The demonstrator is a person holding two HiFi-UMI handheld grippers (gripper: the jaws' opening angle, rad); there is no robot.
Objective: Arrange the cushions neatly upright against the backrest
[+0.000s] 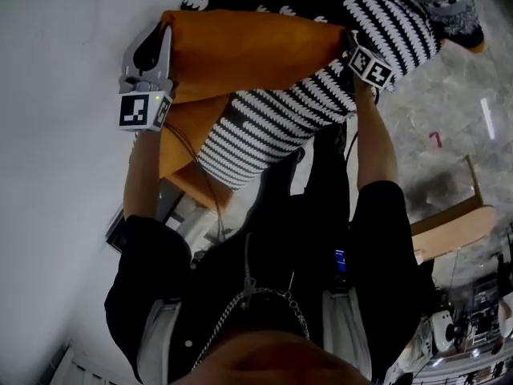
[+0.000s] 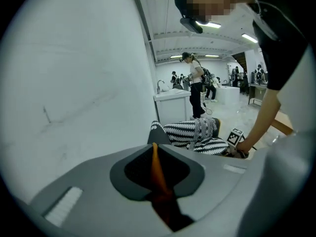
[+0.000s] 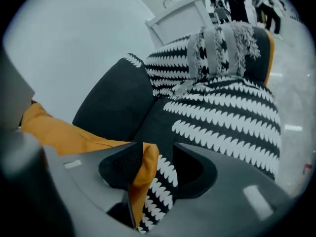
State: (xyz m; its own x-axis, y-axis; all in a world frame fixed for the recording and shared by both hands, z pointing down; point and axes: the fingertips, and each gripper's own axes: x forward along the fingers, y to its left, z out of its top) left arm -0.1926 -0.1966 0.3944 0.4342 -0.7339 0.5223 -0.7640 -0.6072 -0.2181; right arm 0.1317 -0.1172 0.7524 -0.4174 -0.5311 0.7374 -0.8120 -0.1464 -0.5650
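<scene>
White wall (image 1: 56, 215) behind; orange fabric cushion with striped back (image 1: 256, 50) at 12 o'clock.
Long axis 9 to 3 o'clock; left gripper (image 2: 155, 154) fingers pinch its edge, right gripper (image 3: 153, 172) fingers gape around its corner.

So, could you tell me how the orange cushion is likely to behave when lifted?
Probably floppy: the orange cushion creases where the left gripper pinches a thin fold. It seems light, as that pinch lifts its end. Its corner lies loose in the open right gripper, so may slip.
</scene>
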